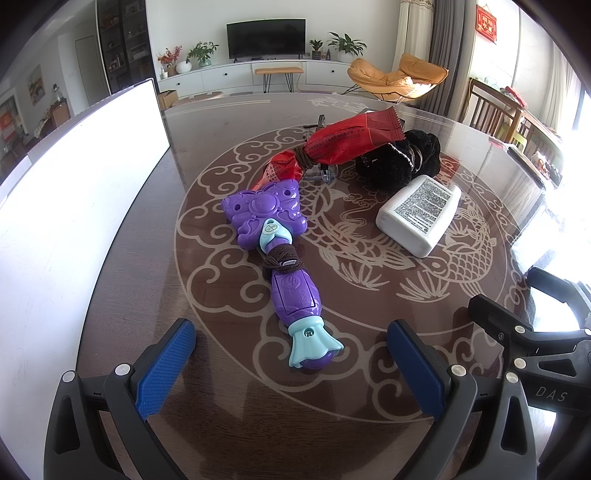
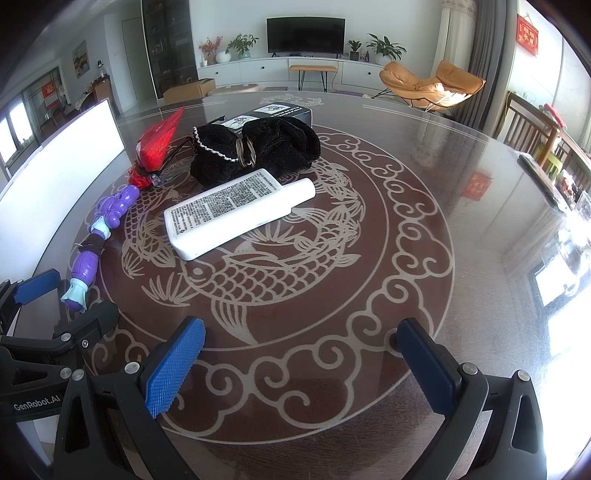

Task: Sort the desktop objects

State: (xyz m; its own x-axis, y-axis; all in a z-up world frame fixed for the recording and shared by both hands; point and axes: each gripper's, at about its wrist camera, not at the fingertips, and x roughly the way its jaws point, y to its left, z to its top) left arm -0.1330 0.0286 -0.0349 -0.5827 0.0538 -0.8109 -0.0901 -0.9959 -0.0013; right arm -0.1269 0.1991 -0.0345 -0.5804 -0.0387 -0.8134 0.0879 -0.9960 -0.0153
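Wand point(image 1: 279, 258) lies lengthwise, butterfly head away, tail between gaping left tongs point(image 1: 291, 365). Right tongs point(image 2: 301, 365) gape, empty; only their view shows black box point(image 2: 284, 110).

Standing at twelve o'clock against the far wall: a dark television point(image 2: 306, 35) on a white cabinet point(image 2: 258, 70), potted plants point(image 2: 242, 45) flanking. Sitting at one o'clock: an orange lounge chair point(image 2: 432, 85). Hanging at two o'clock: a red wall ornament point(image 2: 527, 35).
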